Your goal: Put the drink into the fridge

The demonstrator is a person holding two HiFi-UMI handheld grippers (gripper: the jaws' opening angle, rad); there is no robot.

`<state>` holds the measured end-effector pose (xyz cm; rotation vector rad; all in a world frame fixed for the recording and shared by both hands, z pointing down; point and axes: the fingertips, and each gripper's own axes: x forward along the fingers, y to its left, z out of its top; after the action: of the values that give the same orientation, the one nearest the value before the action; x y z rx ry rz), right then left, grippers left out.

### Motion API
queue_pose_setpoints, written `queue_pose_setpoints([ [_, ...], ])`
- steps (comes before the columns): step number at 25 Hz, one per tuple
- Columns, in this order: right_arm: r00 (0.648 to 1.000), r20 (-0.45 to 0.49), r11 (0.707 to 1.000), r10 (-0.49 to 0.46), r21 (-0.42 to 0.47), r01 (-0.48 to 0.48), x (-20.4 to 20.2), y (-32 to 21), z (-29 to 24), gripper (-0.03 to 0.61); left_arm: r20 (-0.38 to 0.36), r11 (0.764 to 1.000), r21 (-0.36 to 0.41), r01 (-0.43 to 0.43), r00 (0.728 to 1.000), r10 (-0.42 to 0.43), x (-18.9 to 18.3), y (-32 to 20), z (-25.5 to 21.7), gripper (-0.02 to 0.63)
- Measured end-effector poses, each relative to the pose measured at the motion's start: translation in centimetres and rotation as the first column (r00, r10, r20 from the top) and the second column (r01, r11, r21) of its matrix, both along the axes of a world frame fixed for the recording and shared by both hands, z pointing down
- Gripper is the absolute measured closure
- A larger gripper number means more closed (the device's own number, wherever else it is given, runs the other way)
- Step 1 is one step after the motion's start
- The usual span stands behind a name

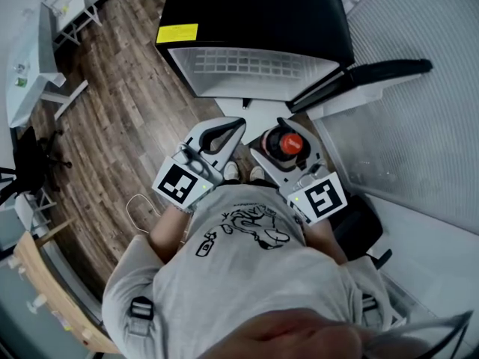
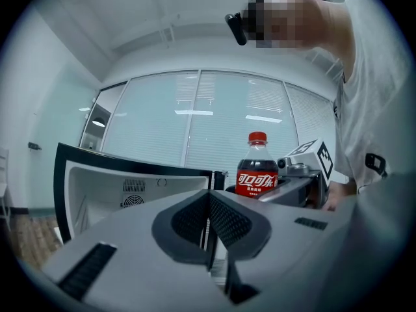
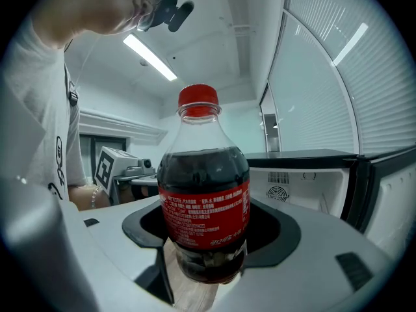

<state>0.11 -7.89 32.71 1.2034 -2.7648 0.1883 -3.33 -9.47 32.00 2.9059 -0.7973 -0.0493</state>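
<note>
A cola bottle with a red cap and red label stands upright between the jaws of my right gripper, which is shut on its lower body. My left gripper is beside it to the left, its jaws pressed together with nothing between them. From the left gripper view the bottle shows at the right. A small black fridge sits on the floor just ahead. Its door is swung open to the right, and the white inside shows.
A white desk and a black chair stand on the wooden floor to the left. A thin white cable lies by the person's feet. Walls with blinds close off the right side.
</note>
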Motion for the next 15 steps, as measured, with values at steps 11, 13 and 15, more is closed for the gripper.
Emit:
queue_pose_setpoints([
  [11,0.999,-0.012,0.998,-0.052,-0.033,0.051,1.2,-1.5,0.8,0.255,0.065,0.999,0.025,-0.049,0.997,0.047,1.3,-1.8,2.2,0.612],
  [13,0.998,-0.012,0.997,-0.059,-0.04,0.059,1.3,-1.7,1.1,0.255,0.086,0.998,0.028,-0.063,0.994,0.061,1.6,-2.1,2.9,0.612],
  [15,0.998,-0.013,0.997,-0.068,-0.046,0.067,1.5,-1.9,1.4,0.255,0.106,0.996,0.038,-0.081,0.991,0.077,2.1,-2.2,3.6,0.612],
])
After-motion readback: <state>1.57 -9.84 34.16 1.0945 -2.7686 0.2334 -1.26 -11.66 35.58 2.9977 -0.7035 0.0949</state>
